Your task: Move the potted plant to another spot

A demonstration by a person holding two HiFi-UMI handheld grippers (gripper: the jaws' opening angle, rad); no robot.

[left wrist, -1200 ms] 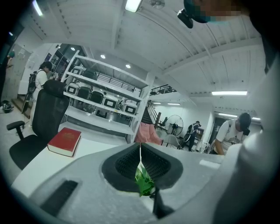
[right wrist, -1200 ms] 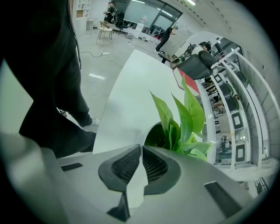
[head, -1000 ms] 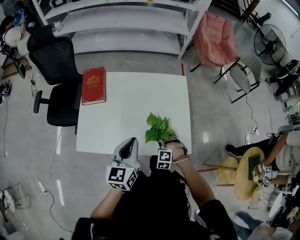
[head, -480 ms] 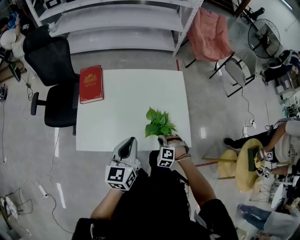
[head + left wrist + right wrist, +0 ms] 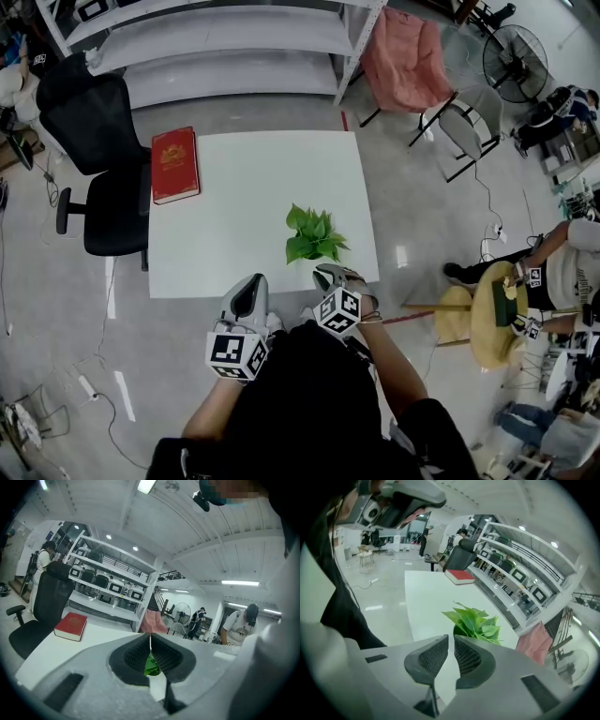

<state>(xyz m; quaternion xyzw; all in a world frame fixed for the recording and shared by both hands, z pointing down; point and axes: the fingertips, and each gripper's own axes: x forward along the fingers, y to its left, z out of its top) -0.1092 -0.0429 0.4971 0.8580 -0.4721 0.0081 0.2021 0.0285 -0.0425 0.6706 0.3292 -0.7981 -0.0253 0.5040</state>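
Toward the near right part of the counter (image 5: 244, 187), the plant (image 5: 314, 234) is standing upright, its long axis vertical and its leaves spreading over the pot, which is hidden under them. The right tongs (image 5: 330, 277) are hovering at the near edge, pointing at the plant, which is lying just ahead of them and apart from their tips. Their jaws are sitting drawn almost together with only a slim gap, grasping nothing. The left tongs (image 5: 249, 292) are hanging clenched and empty beside them, farther from the plant, so the right hand is the nearer one. A red book (image 5: 174, 165) is lying at the far left corner, well apart. Compared with half a second ago, the right tongs are no longer sitting against the plant's base; they are now backed off toward the person.
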